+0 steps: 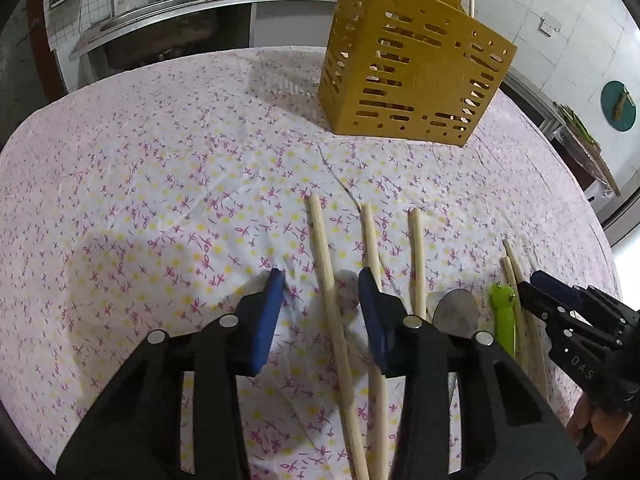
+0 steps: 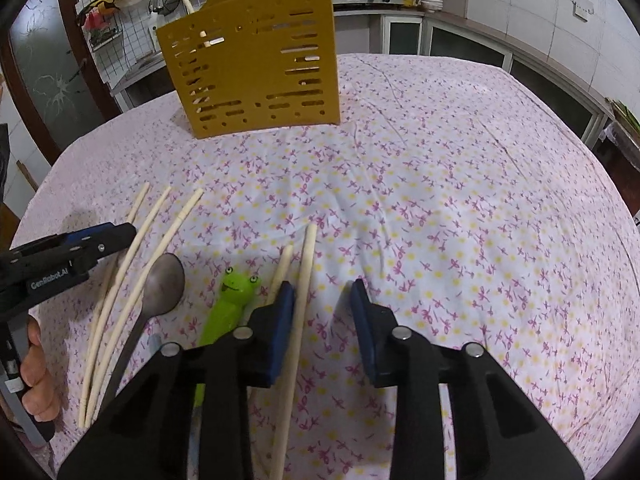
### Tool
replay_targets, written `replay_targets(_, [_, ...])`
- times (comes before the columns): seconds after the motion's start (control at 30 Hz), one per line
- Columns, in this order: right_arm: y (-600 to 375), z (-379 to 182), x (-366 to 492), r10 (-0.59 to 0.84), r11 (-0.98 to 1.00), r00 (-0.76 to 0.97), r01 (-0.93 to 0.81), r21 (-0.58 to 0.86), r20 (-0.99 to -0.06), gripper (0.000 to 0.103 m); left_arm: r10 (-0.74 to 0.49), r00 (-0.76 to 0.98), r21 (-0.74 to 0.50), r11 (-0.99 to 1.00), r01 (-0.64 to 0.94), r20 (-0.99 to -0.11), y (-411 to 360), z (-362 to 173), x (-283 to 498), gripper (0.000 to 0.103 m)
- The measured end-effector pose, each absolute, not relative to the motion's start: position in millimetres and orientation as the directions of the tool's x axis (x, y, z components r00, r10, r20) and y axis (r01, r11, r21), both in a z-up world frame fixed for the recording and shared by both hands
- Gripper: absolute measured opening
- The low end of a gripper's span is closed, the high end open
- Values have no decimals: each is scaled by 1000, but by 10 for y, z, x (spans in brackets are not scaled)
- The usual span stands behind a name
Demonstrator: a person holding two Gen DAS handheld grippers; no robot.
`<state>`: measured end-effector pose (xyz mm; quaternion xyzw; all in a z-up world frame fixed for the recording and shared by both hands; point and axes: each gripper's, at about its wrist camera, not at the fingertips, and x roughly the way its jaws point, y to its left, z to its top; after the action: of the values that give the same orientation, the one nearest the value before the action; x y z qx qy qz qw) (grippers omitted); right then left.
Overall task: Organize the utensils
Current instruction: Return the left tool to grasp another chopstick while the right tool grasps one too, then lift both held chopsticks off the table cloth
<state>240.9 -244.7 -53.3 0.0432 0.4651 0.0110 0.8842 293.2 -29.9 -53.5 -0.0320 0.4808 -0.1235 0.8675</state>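
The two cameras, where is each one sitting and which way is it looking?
Left wrist: rides on the left gripper, looking forward over chopsticks toward the yellow holder; the right gripper shows at its right edge.
Right wrist: rides on the right gripper, facing the same holder; the left gripper and a hand show at its left.
Shared: holder, chopsticks, spoon, green frog utensil, flowered cloth.

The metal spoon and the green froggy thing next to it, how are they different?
The metal spoon is dull grey with a plain round bowl; the green frog utensil is bright plastic with a smiling face and eyes. The spoon's handle looks thinner than the frog's. Both lie flat on the tablecloth among chopsticks.
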Motion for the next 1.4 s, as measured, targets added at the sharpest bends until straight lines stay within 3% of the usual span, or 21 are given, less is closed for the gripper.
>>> replay_targets(0.2, [-2402,-542,2493,41,998,569,9,56,-821,27,-218,519,-144,973,179,-826,-337,-560,2975,37])
replay_targets(0.33, [-2443,-546,2494,59,997,588,0,73,-807,13,-187,536,-115,980,165,-823,-313,-570,2959,21])
replay_targets(0.43, [-2499,-554,2489,87,994,596,1,109,-798,10,-198,543,-140,979,146,-816,-242,-575,2975,9])
replay_targets(1.07, [-2638,-508,2393,146,981,655,-2,192,-742,4,-207,594,-144,978,153,-777,-177,-501,2814,5])
replay_targets(1.4, [-2626,-531,2518,152,986,575,-36,161,-804,5,-218,526,-159,975,156,-822,-158,-564,2919,5])
